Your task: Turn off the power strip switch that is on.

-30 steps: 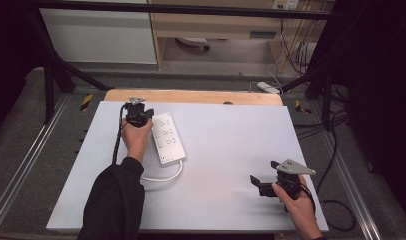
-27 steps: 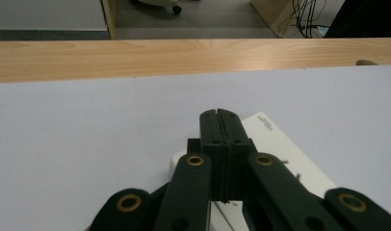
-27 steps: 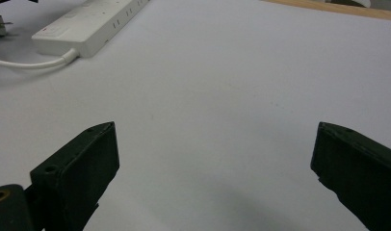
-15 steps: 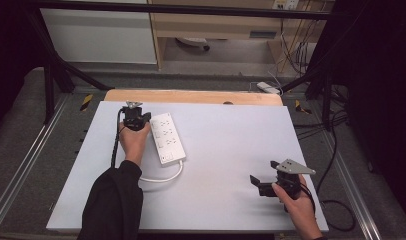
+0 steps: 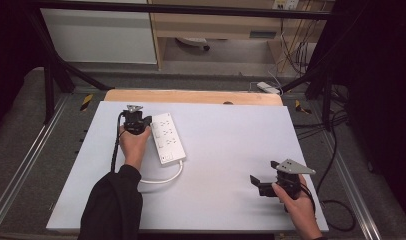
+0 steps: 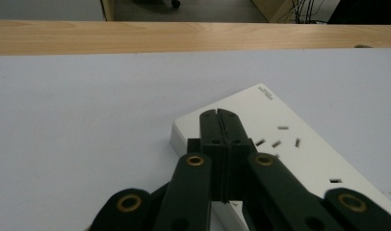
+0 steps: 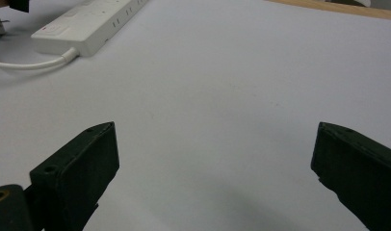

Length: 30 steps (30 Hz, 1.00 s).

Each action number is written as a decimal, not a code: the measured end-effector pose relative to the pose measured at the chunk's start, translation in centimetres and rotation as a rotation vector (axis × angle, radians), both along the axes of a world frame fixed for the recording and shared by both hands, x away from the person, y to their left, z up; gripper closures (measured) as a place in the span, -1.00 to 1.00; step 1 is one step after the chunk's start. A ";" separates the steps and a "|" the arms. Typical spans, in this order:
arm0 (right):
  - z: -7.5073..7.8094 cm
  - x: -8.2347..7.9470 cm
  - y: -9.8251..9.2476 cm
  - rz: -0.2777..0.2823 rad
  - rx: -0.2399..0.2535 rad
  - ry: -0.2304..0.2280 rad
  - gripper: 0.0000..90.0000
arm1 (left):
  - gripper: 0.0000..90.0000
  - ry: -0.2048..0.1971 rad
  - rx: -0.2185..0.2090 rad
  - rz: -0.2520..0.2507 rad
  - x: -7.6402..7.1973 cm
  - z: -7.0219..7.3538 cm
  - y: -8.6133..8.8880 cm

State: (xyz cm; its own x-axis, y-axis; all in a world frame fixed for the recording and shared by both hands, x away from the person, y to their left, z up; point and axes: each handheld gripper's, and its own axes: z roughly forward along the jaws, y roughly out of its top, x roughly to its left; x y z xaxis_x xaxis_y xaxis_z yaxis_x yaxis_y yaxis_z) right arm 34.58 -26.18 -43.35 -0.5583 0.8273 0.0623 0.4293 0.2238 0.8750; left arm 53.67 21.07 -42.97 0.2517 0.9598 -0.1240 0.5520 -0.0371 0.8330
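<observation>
The power strip (image 5: 167, 138) looks stiff, light, probably slippery — better held across its narrow sides. Left tongs (image 6: 218, 118) are pressed together over it, empty; right tongs (image 7: 213, 168) are spread wide.

White table top (image 5: 226, 150), wood strip (image 5: 191, 96) at far edge.

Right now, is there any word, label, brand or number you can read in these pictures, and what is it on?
None can be read.
Small print on the far corner of the white power strip: too small and blurred to read.
Red mark near the cable end of the power strip, seen in the right gripper view: a blurred spot, no letters.
</observation>
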 end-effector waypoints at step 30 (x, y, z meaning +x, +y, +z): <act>0.0 0.0 0.0 0.005 0.001 0.004 -0.93 | 1.00 0.018 0.011 -0.019 0.3 -0.9 -0.6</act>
State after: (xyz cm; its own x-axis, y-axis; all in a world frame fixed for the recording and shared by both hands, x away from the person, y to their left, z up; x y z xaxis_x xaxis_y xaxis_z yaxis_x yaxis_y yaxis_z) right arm 34.59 -26.16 -43.36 -0.5623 0.8244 0.0649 0.4316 0.2256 0.8734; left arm 53.93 20.49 -43.86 0.2673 0.9563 -0.1183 0.5662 -0.0565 0.8223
